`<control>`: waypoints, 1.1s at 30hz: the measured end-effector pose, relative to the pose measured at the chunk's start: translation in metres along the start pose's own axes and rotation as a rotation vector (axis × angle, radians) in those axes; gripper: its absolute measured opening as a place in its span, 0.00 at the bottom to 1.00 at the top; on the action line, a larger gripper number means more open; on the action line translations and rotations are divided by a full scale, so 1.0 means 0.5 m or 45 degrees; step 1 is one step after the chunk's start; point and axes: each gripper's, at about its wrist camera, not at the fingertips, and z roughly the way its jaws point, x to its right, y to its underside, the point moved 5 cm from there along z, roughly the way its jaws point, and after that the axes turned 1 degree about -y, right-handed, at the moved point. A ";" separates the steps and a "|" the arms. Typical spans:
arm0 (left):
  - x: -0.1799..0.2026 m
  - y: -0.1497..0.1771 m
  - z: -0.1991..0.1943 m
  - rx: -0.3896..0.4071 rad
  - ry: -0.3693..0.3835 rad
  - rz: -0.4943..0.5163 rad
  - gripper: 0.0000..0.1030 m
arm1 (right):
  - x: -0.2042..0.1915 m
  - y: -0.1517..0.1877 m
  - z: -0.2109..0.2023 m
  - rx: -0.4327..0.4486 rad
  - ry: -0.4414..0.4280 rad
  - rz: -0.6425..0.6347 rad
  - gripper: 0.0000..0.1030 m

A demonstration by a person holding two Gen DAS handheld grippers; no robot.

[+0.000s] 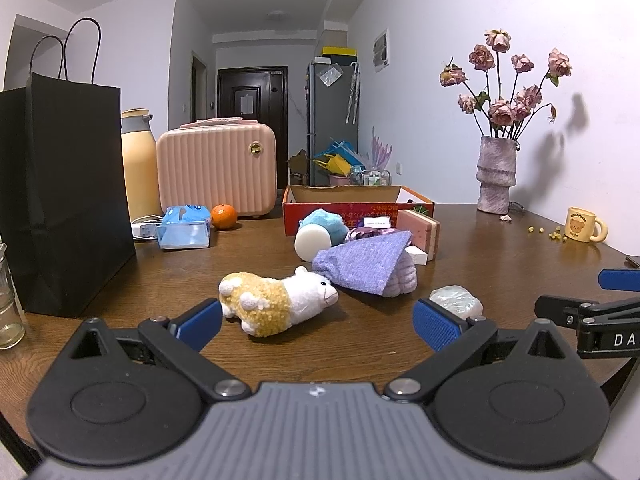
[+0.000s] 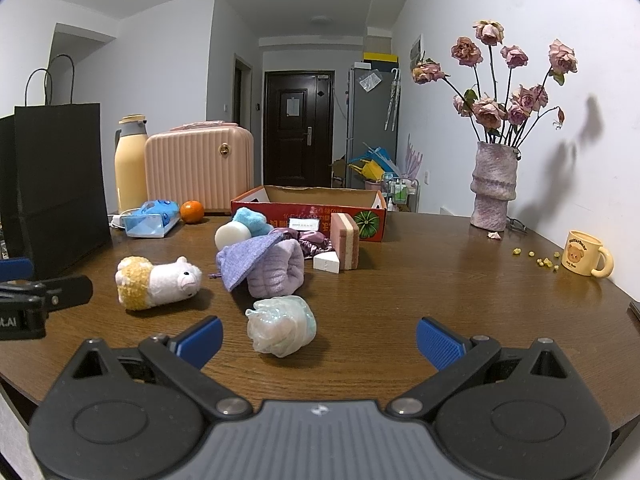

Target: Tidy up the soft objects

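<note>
A plush sheep (image 1: 280,304) (image 2: 158,283) lies on its side on the wooden table, just beyond my left gripper (image 1: 320,326), which is open with nothing between its fingers. A pale mesh bath puff (image 2: 281,330) (image 1: 456,300) sits just ahead of my open, empty right gripper (image 2: 319,339). Behind them lie a purple cloth (image 1: 366,266) (image 2: 244,258) over a lilac fluffy roll (image 2: 278,272), a blue plush (image 1: 324,222) (image 2: 252,219) with a white round sponge (image 1: 312,242), a pink sponge (image 1: 420,232) (image 2: 345,240), and a red cardboard box (image 1: 356,204) (image 2: 312,210).
A black paper bag (image 1: 68,196) stands at the left, with a yellow flask (image 1: 138,164), a pink case (image 1: 216,168), a blue tissue pack (image 1: 184,228) and an orange (image 1: 224,216). A vase of dried roses (image 2: 494,184) and a yellow mug (image 2: 586,254) stand at the right. A glass jar (image 1: 8,312) sits near left.
</note>
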 end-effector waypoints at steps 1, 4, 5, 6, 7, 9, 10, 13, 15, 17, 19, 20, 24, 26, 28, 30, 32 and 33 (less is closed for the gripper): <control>0.000 -0.001 0.002 -0.002 -0.001 0.000 1.00 | 0.001 -0.001 0.003 -0.001 0.002 0.001 1.00; -0.002 -0.001 0.010 -0.005 -0.006 0.001 1.00 | 0.001 0.002 0.018 -0.012 0.004 0.006 1.00; -0.002 0.000 0.013 -0.007 -0.006 0.000 1.00 | 0.001 0.004 0.025 -0.018 0.005 0.007 1.00; -0.001 0.002 0.016 -0.009 -0.006 -0.001 1.00 | 0.003 0.005 0.031 -0.024 0.007 0.009 1.00; -0.001 0.002 0.020 -0.011 -0.007 -0.001 1.00 | 0.004 0.005 0.036 -0.029 0.007 0.010 1.00; -0.002 0.003 0.030 -0.016 -0.011 -0.003 1.00 | 0.006 0.006 0.047 -0.038 0.009 0.012 1.00; -0.003 0.003 0.035 -0.018 -0.013 -0.005 1.00 | 0.006 0.006 0.053 -0.043 0.009 0.013 1.00; -0.006 0.005 0.050 -0.026 -0.017 -0.014 1.00 | 0.007 0.006 0.068 -0.052 0.009 0.013 1.00; -0.008 0.008 0.058 -0.030 -0.020 -0.016 1.00 | 0.007 0.006 0.082 -0.061 0.009 0.012 1.00; -0.011 0.011 0.068 -0.038 -0.023 -0.021 1.00 | 0.005 0.007 0.092 -0.068 0.008 0.011 1.00; -0.016 0.013 0.079 -0.047 -0.027 -0.028 1.00 | 0.004 0.006 0.105 -0.077 0.007 0.010 1.00; -0.018 0.014 0.084 -0.051 -0.030 -0.030 1.00 | 0.003 0.006 0.111 -0.080 0.005 0.009 1.00; -0.027 0.016 0.103 -0.064 -0.044 -0.044 1.00 | -0.002 0.006 0.136 -0.098 -0.003 -0.001 1.00; -0.032 0.017 0.112 -0.071 -0.051 -0.049 1.00 | -0.005 0.007 0.150 -0.107 -0.008 -0.006 1.00; -0.036 0.018 0.120 -0.077 -0.056 -0.054 1.00 | -0.010 0.007 0.165 -0.117 -0.013 -0.012 1.00; -0.040 0.020 0.129 -0.083 -0.061 -0.058 1.00 | -0.015 0.006 0.180 -0.129 -0.021 -0.019 1.00; -0.043 0.023 0.136 -0.091 -0.066 -0.059 1.00 | -0.020 0.006 0.195 -0.144 -0.029 -0.025 1.00; -0.045 0.024 0.139 -0.095 -0.069 -0.059 1.00 | -0.024 0.006 0.204 -0.154 -0.034 -0.031 1.00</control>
